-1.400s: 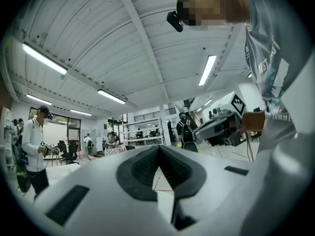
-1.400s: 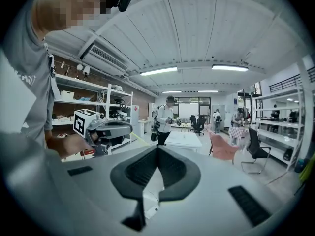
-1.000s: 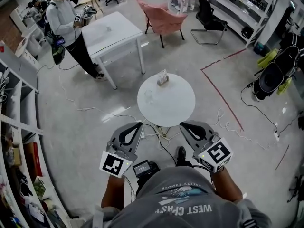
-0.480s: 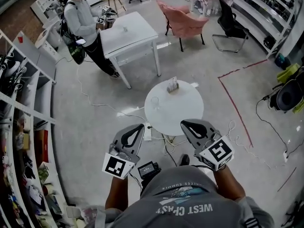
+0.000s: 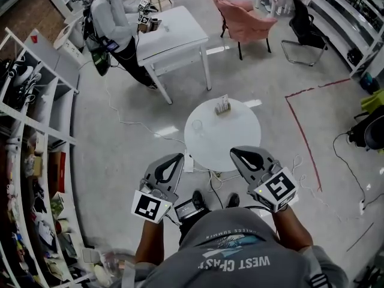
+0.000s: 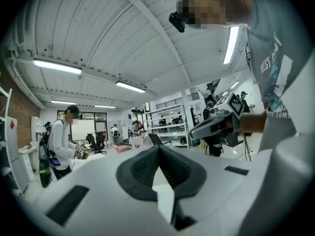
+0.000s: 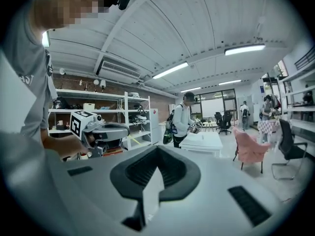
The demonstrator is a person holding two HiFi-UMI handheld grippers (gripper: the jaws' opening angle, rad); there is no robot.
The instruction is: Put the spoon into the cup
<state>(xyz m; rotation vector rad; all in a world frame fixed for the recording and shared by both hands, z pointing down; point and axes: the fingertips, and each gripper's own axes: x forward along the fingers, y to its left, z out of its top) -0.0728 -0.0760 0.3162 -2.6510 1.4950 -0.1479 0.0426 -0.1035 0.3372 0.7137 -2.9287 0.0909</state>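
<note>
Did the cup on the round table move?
No. The cup is in the same spot on the left side of the round table, still just left of and nearer than the small holder.

round white table (image 5: 231, 140) | glass cup (image 5: 197, 126) left | small holder (image 5: 223, 105) far edge

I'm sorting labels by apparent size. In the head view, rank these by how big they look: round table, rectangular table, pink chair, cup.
Largest to smallest:
1. round white table, though it is nearest the camera
2. rectangular white table
3. pink chair, not far behind
4. clear cup
</note>
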